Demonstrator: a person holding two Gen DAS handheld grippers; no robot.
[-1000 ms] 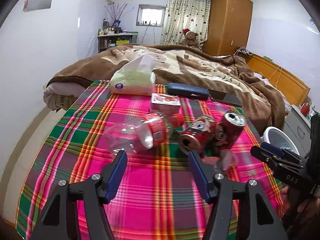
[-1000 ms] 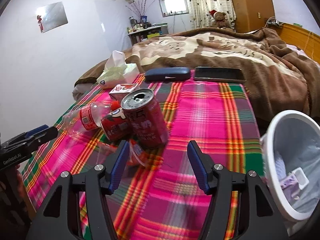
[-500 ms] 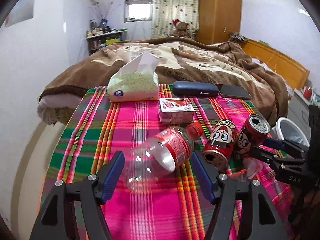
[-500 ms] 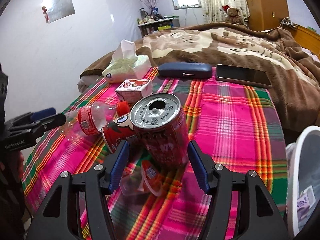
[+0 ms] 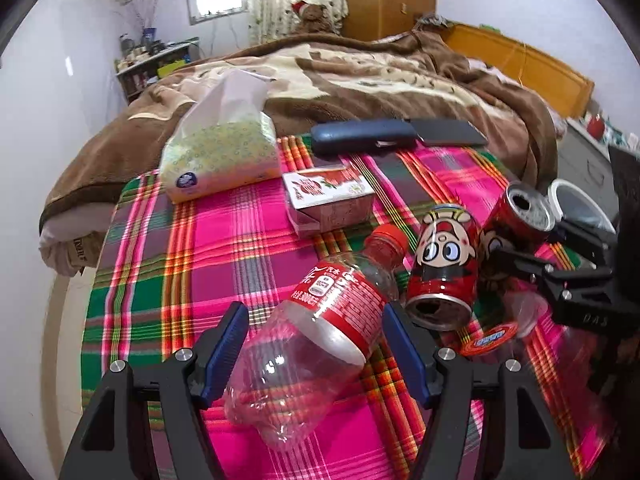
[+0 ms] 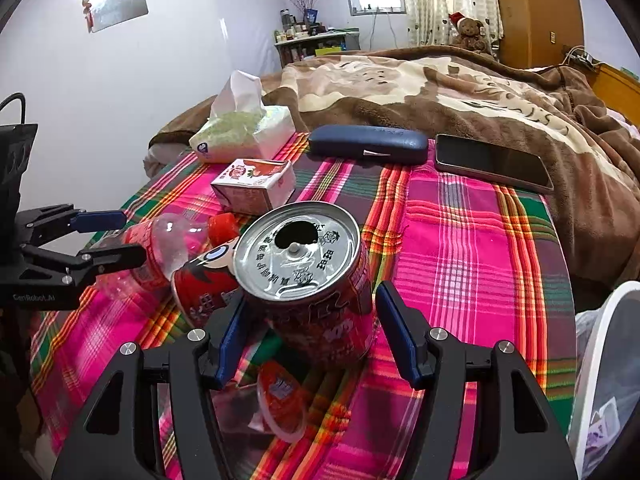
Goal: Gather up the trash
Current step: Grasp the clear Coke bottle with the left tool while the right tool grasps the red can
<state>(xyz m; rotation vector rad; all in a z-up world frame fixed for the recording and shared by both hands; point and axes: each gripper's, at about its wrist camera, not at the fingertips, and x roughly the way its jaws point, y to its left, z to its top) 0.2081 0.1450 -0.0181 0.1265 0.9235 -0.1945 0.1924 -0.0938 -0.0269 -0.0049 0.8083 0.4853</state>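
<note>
Left gripper (image 5: 316, 344) open, straddling lying plastic bottle (image 5: 320, 332), pads not pressing. Right gripper (image 6: 312, 332) open around upright can (image 6: 312, 276) beside bottle, no contact visible.

Tissue pack (image 5: 218, 156) at far edge of plaid cloth (image 5: 248, 248); blue case (image 6: 366, 145) beside phone (image 6: 494, 162); brown blanket (image 6: 460, 84) behind.

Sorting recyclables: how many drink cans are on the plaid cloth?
2. One upright can stands between the right gripper's open fingers; a cartoon-face can lies on its side right beside it, next to the plastic bottle. None seem hidden.
</note>
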